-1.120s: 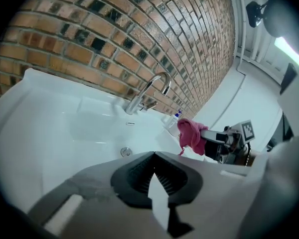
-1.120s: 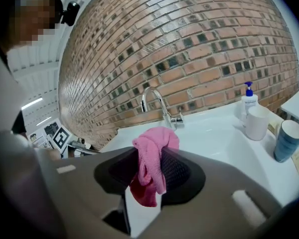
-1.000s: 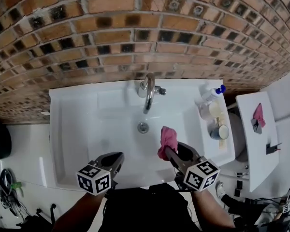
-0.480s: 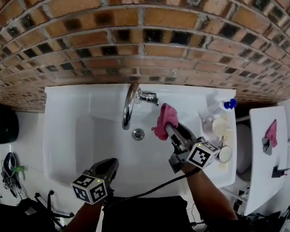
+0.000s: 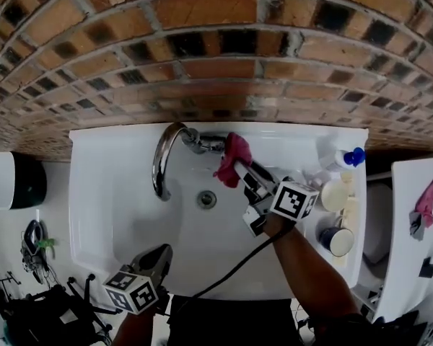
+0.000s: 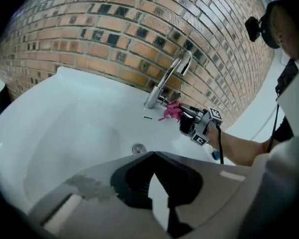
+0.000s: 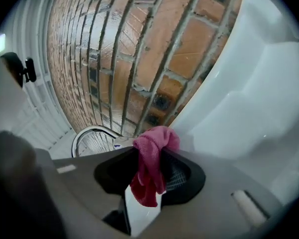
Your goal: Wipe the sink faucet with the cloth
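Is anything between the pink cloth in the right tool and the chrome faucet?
Nothing visible does. The pink cloth, clamped in the right tool, sits right beside the curved chrome faucet at its base, with only bare white sink around it.

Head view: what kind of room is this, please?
Probably a bathroom or washroom: a white sink with a chrome faucet stands against a brick wall, and a blue-capped bottle sits on its rim.

From the head, looking steeply down on white ceramic sink (image 5: 105,193) under red-brown brick wall (image 5: 216,49). From left gripper, low at front rim, facing across basin toward far curved chrome faucet (image 6: 169,78). From right gripper, tilted, close to wall. Shared throughout: faucet, wall, sink.
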A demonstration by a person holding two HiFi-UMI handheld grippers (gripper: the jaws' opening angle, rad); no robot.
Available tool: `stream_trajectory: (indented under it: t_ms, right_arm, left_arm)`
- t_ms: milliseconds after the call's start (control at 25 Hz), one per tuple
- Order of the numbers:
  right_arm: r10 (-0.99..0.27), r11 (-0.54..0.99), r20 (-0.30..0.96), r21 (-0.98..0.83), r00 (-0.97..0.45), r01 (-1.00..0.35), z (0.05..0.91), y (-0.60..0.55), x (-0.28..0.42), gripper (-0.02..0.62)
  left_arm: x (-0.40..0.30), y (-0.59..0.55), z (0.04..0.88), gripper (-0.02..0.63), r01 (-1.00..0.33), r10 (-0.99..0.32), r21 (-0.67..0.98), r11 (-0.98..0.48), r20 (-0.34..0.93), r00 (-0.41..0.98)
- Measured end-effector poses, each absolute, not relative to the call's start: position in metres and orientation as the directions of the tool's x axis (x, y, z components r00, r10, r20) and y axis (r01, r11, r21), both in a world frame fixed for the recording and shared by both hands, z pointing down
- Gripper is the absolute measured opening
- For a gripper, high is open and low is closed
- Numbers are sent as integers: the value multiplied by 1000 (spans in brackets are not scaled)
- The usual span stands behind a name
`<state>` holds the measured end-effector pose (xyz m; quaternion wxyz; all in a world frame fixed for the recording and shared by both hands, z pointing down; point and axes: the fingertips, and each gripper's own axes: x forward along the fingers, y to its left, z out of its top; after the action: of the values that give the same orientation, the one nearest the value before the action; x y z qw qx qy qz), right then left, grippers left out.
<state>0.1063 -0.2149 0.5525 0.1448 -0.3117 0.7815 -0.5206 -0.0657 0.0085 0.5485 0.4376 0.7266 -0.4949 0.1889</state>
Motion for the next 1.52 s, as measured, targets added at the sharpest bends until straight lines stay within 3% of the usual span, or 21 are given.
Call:
stream_trajectory:
  t_ms: [200,400,600,1000,1520]
  right_arm:
    - [-615,221,71,-941,-785,-258,560,-223,99,141]
    - [-582,335,10,-908,-813,-251,547,-237,92,141]
    - [-585,294,69,-911,-808,-290,549,-230,96,141]
    - [-558,404,-25,-881,-830,-245,508,-215,95,141]
    - [-554,574,46,-701,-831,-422,450,-180,80,140]
  left_arm:
    - [-50,12,547,6,-885,-549,448,-125,712,438]
    - [-46,21,546,6,-892,-543,432,-133,721,430]
    - [-46,30,544,6,-892,-535,435,-120,729,427]
    - [-47,25,532,6,-878,-568,454,-150,688,453]
    - [-82,5,521,6,-794,-480,509,-332,634,607]
